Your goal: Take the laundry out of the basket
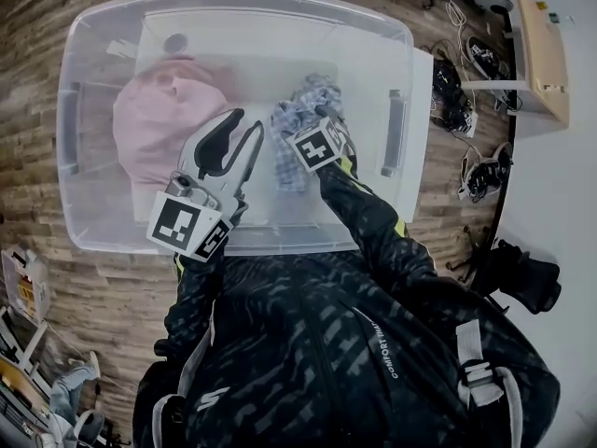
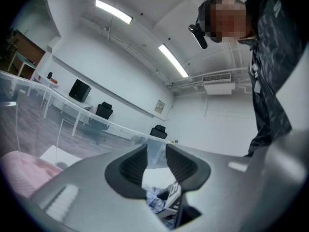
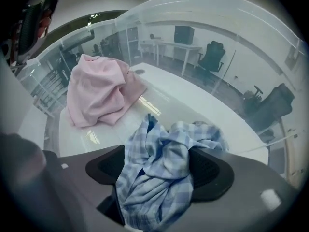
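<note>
Both pieces of laundry lie inside the clear plastic basket (image 1: 67, 119), and no garment shows outside it, so by my reading the task has hardly begun.

At the basket's left end sits the crumpled pale pink cloth (image 1: 157, 124), heaped on the basket's floor and touched by nothing. You have not started on that one.

Near the middle of the basket, your left gripper (image 1: 248, 121) is raised above the near wall, just beside the pink heap. Its jaws point up and away from the floor of the basket. They stand a narrow gap apart and nothing is between them.

Right of the basket's middle lies the bunched blue-and-white plaid cloth (image 1: 287, 124). Your right gripper (image 3: 161, 158) reaches down into the basket around it. The jaws are spread wide and the plaid folds fill the space between the pads, but I see no firm squeeze on the fabric, and its far end rests on the basket's floor.

What remains, as I judge it: clamp the plaid cloth and lift it over the wall, then fetch the pink one.
</note>
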Demonstrator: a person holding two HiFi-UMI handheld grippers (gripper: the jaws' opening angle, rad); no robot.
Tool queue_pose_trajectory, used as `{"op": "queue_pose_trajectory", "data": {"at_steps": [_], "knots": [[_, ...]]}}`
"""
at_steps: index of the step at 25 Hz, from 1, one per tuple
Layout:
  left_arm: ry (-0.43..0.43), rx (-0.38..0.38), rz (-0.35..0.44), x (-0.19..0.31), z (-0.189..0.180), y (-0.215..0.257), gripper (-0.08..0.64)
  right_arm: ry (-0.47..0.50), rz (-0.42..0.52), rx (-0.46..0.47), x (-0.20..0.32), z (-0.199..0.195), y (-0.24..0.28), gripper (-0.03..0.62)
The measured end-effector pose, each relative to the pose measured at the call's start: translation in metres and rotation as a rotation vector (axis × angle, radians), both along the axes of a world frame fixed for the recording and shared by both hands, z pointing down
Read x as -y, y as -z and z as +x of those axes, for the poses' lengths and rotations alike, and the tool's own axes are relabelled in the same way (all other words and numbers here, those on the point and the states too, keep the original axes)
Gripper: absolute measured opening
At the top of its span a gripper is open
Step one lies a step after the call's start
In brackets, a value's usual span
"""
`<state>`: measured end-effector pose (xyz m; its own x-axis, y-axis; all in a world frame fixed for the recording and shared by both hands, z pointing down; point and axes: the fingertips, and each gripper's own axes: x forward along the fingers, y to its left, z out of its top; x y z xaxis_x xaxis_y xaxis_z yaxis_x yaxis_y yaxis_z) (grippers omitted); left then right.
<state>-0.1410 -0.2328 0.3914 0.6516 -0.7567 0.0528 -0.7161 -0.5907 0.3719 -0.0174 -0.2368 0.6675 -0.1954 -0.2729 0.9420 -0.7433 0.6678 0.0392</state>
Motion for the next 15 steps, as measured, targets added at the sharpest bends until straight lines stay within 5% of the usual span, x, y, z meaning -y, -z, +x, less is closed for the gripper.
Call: {"op": "queue_pose_trajectory", "data": {"at_steps": [15], "knots": [[-0.003,0.007,-0.014,0.0,-0.001,-0.002,0.11,0.089,0.05,-0.114,0.009,0.002,-0.041,0.401]]}}
